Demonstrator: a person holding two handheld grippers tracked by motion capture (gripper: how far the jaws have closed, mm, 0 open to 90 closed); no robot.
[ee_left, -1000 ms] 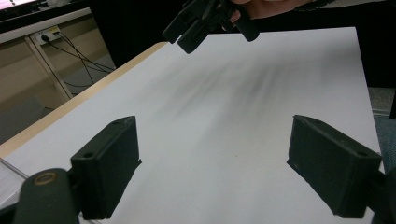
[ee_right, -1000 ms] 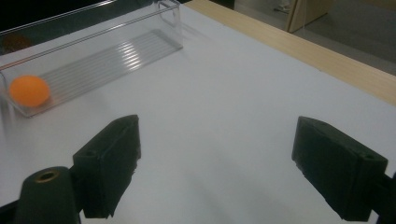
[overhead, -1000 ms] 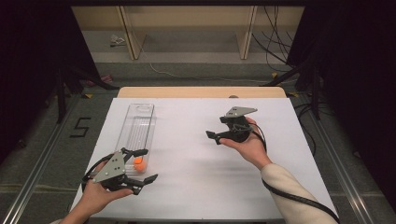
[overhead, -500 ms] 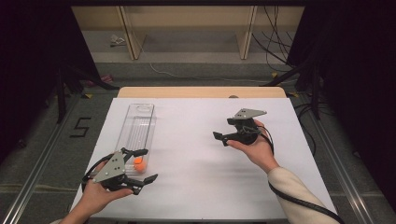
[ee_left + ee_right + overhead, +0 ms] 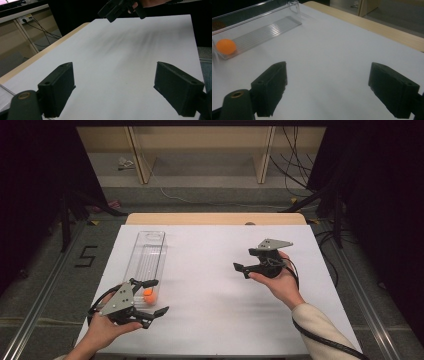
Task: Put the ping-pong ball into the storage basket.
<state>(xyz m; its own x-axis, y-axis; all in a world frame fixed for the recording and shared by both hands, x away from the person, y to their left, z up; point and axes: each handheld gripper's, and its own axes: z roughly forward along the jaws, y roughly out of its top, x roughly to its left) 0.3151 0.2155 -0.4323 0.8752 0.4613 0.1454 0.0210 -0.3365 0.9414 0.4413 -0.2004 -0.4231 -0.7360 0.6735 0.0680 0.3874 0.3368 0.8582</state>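
Both your grippers are released, nothing held. Left gripper (image 5: 151, 296) sits just beside the orange ball (image 5: 149, 294) at the near end of the clear tray (image 5: 150, 251); right gripper (image 5: 240, 268) is well apart.

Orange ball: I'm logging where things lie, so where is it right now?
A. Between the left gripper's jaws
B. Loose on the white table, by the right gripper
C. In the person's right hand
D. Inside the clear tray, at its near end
D: the orange ball lies inside the clear tray at its near end, beside the open left gripper; the right gripper view shows it there too.
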